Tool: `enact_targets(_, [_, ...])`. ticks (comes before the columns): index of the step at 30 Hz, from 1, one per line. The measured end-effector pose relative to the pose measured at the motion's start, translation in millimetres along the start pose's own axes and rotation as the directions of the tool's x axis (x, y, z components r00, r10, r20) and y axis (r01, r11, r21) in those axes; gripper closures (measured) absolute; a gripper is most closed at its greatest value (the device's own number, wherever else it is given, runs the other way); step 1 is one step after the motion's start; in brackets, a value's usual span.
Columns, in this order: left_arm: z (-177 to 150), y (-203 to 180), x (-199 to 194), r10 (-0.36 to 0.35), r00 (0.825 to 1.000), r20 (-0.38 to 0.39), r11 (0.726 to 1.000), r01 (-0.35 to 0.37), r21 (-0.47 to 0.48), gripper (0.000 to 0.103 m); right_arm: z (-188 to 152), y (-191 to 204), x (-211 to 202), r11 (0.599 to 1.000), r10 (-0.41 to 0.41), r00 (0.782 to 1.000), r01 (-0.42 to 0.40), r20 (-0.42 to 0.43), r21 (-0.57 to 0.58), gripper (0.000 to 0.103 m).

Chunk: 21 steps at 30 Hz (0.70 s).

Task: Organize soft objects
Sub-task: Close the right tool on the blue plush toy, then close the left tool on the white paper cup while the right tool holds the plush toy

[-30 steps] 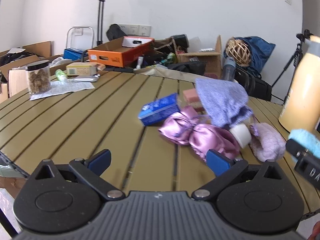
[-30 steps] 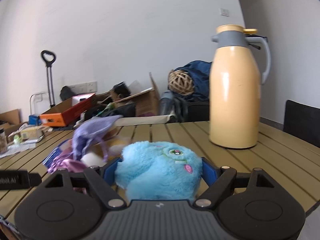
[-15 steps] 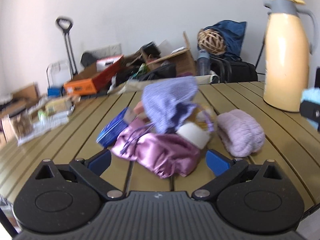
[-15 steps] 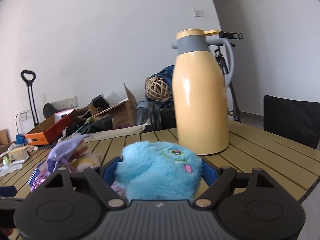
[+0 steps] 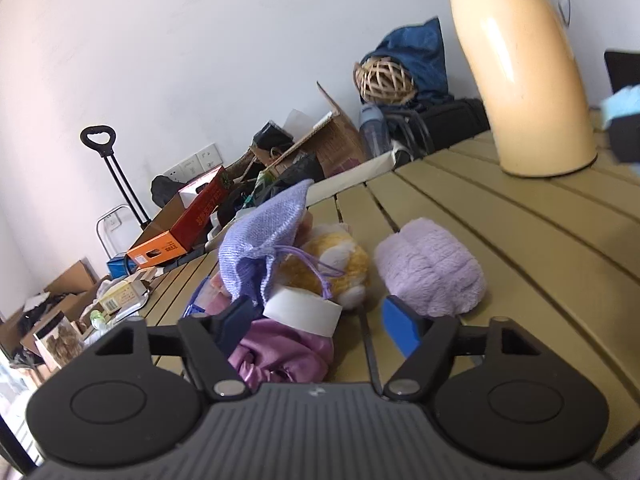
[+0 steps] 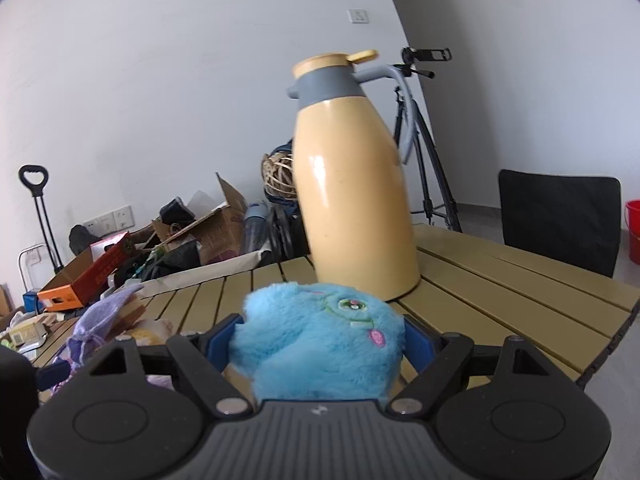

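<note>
Table (image 5: 500, 216), flask top (image 5: 508, 60) cut off

Nothing can be read — the orange box (image 5: 176, 236), left of frame, bears printed marks too blurred to make out

Left tool (image 5: 320, 322) rolled, jaws closing; right tool (image 6: 320, 338) clamped, pointing slightly down.

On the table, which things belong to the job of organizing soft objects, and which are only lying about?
Belong to the job:
- blue plush toy, held in the right gripper
- lilac plush
- yellow plush
- knit pouch
- pink satin bag

Only lying about:
- thermos jug
- white tape roll
- orange box
</note>
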State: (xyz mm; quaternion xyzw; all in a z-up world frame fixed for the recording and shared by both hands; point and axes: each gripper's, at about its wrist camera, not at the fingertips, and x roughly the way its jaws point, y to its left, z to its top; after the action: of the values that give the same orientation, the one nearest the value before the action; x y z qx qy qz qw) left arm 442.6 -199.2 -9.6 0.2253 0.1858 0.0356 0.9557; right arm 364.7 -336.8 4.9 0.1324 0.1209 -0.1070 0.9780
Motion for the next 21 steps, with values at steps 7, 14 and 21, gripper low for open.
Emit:
enact_targets(7, [2.7, -1.9, 20.1, 0.019, 0.999, -0.049, 1.0, -0.019, 0.004, 0.039, -0.1, -23.7, 5.3, 0.997, -0.008, 0.999, 0.011, -0.049, 0.076, 0.021])
enact_targets(14, [3.2, 3.0, 26.2, 0.033, 0.997, -0.069, 0.999, -0.034, -0.007, 0.064, -2.6, -36.8, 12.2, 0.99, 0.003, 0.995, 0.011, -0.096, 0.144, 0.021])
enact_targets(21, [0.2, 12.6, 7.5, 0.021, 0.999, -0.026, 1.0, -0.022, -0.021, 0.066, -3.2, -38.3, 10.0, 0.986, 0.013, 0.995, 0.004, -0.1, 0.166, 0.021])
